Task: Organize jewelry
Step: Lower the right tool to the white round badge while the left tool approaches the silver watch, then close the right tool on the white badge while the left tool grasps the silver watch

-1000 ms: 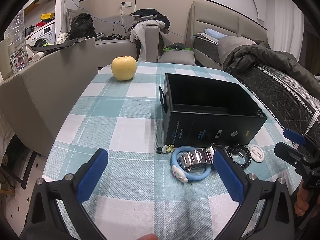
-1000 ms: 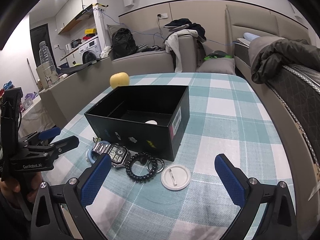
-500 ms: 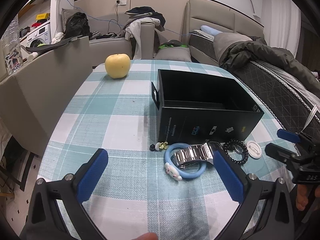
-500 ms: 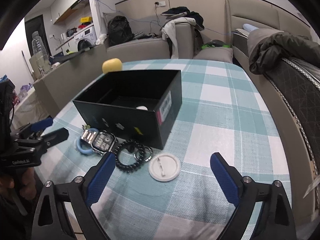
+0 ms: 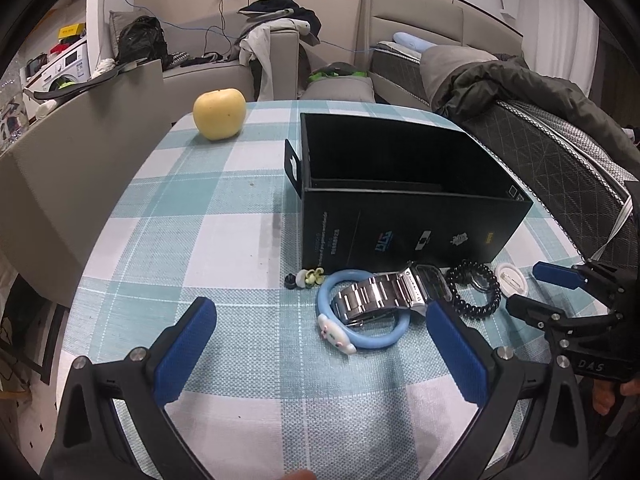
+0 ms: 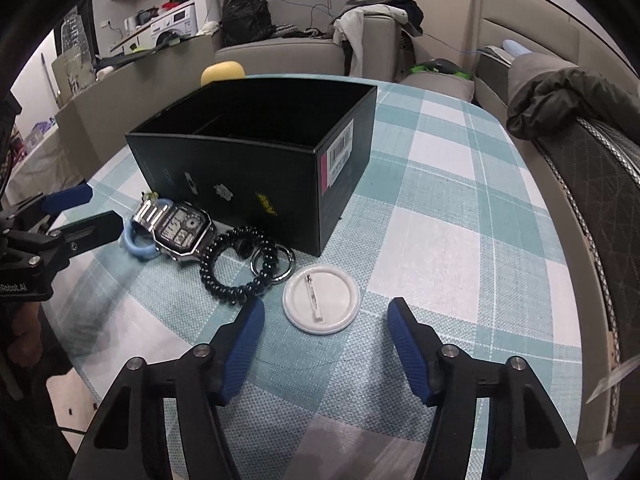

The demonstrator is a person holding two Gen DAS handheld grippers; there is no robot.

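Observation:
An open black box stands on the checked tablecloth. Along its near side lie small earrings, a blue bracelet with a white charm, a silver watch, a black coil hair tie, a metal ring and a white round pin badge. My right gripper is low over the badge, its jaws closing. The badge lies just ahead between the fingertips, and the pads are clear of it. My left gripper hangs wide open and holds nothing, just short of the bracelet and watch.
A yellow apple sits at the table's far left corner. A grey sofa back borders the table on the left. A bed with a dark jacket runs along the right. The round table edge curves close to the badge.
The right gripper's jaws have narrowed a good deal, and it has come down closer to the white badge. The left gripper stays wide open and has barely moved.

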